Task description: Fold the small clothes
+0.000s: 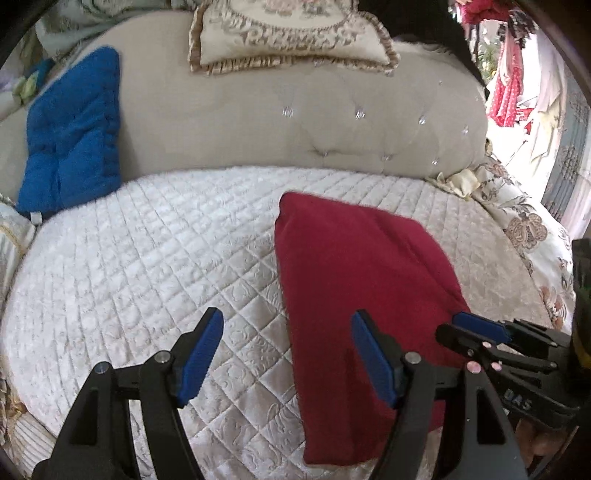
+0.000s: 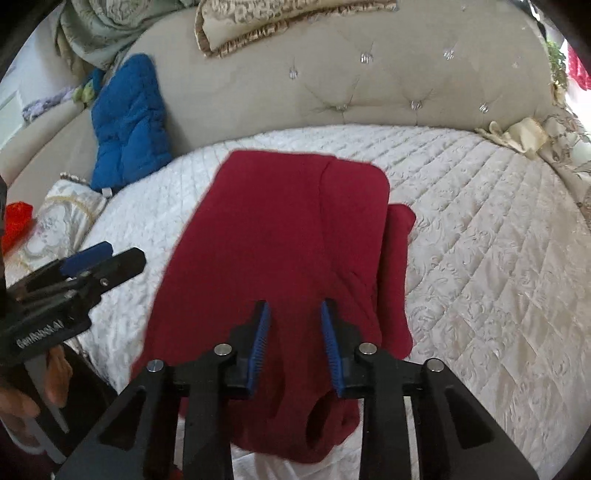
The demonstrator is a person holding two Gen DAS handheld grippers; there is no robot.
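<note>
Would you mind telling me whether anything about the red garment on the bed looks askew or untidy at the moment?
Yes. The red garment is folded unevenly: a strip of it sticks out from under the top layer on its right side, and the near end is bunched at the edge of the white quilt. Neither pair of tongs grips it.

Ahead of me a white quilted bedspread (image 1: 147,258) covers the bed, backed by a beige tufted headboard (image 1: 258,122). A blue padded cushion (image 1: 70,140) leans against it at the left, and an embroidered fringed pillow (image 1: 288,33) sits on top. Floral bedding (image 1: 532,236) lies at the right edge.
</note>
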